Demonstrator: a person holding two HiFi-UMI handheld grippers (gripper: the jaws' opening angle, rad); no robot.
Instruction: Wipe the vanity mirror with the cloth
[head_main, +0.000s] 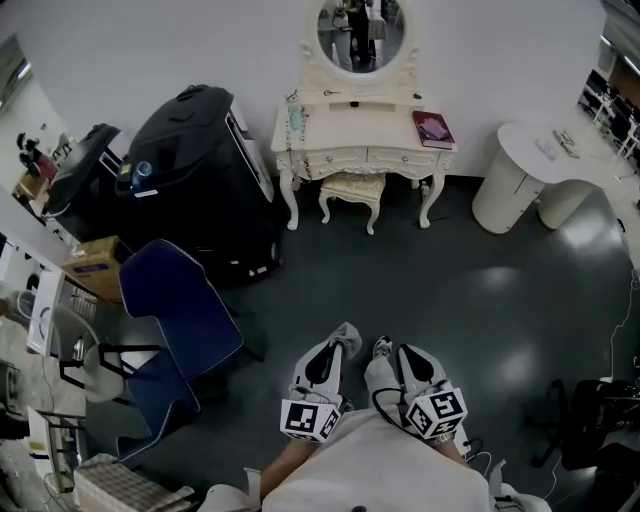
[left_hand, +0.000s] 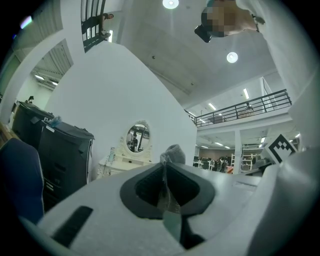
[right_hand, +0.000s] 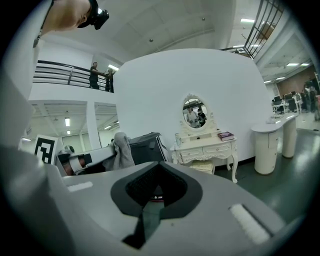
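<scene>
Holding grey fabric cloth (left_hand: 173, 151) clamped in left tool (head_main: 337, 352) | right tool (head_main: 384, 350) closed, empty | oval cream-framed vanity mirror (head_main: 362, 35) well ahead of both | advise: close in, cloth flat to glass

No words, brands or numbers legible; only wordless square markers (head_main: 309, 420) on cubes of left tool (head_main: 345, 335) and right tool (head_main: 383, 348).

Light fell evenly from round ceiling lamps (left_hand: 170, 4) overhead, leaving pale glare patches on the dark floor (head_main: 420, 285) and only faint shadows. Both gripper views bowed hard toward black, vignetted corners, their nearest surfaces soft. The vanity mirror (head_main: 362, 35) read small but sharp.
</scene>
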